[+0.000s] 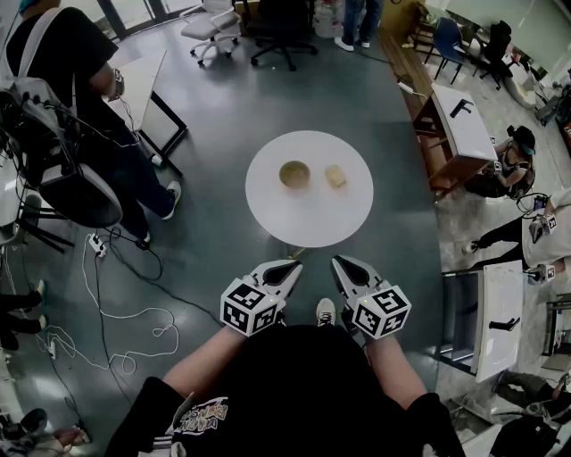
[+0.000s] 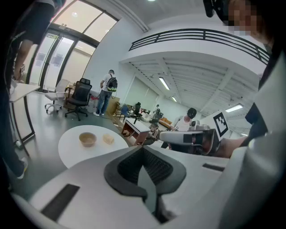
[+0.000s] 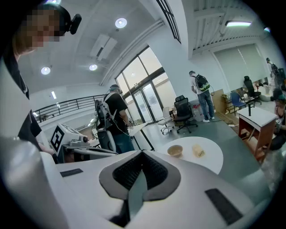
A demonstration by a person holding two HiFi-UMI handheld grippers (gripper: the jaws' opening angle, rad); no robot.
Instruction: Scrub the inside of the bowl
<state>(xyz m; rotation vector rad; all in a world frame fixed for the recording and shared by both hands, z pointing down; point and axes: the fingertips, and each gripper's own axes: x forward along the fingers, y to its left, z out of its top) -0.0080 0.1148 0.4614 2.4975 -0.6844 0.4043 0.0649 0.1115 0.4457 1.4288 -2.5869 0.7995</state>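
A tan bowl (image 1: 294, 174) stands upright on a round white table (image 1: 309, 223), with a yellowish sponge (image 1: 335, 176) just to its right. Both grippers hover close to my body, short of the table's near edge. The left gripper (image 1: 293, 266) is shut with nothing in it, and so is the right gripper (image 1: 342, 261). In the left gripper view the bowl (image 2: 87, 139) and sponge (image 2: 108, 139) lie far beyond the closed jaws (image 2: 144, 150). The right gripper view shows the bowl (image 3: 174, 150) and sponge (image 3: 198, 151) beyond its own closed jaws (image 3: 143, 154).
A person (image 1: 80, 71) stands by a white desk (image 1: 143, 76) to the left. Cables (image 1: 116, 312) trail over the floor at left. Office chairs (image 1: 277, 27) stand at the back. A wooden desk (image 1: 459, 125) and a seated person (image 1: 513, 161) are at right.
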